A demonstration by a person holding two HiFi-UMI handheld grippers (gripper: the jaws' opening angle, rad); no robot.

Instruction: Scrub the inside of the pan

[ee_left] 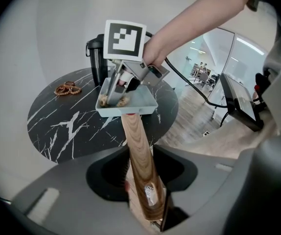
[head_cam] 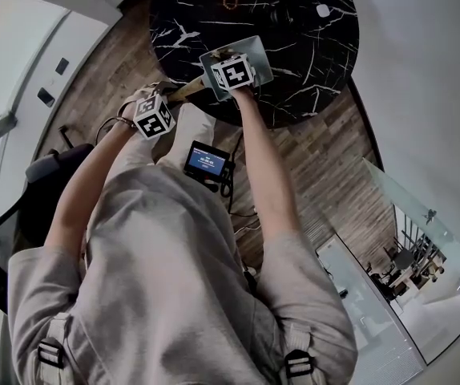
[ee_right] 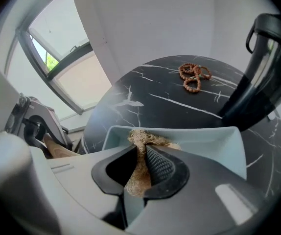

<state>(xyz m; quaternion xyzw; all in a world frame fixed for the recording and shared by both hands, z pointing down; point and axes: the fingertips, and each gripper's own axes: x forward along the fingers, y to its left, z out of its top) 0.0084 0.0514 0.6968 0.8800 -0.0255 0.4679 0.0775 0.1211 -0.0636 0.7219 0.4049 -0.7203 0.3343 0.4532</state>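
pan: one, on one wooden handle
scrubbing wad: one
tongs: two, left tongs and right tongs
marker cubes: two, left cube, right cube
desk: one
bead string: one
black jug: one
screen: one
person: one

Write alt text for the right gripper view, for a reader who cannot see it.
The right tool is shut on a tan fibrous scrubber, held inside a pale blue rectangular pan on a round black marble table. Beyond lie a string of brown beads and, at right, a dark jug; at far left the left tool holds the pan's wooden handle.
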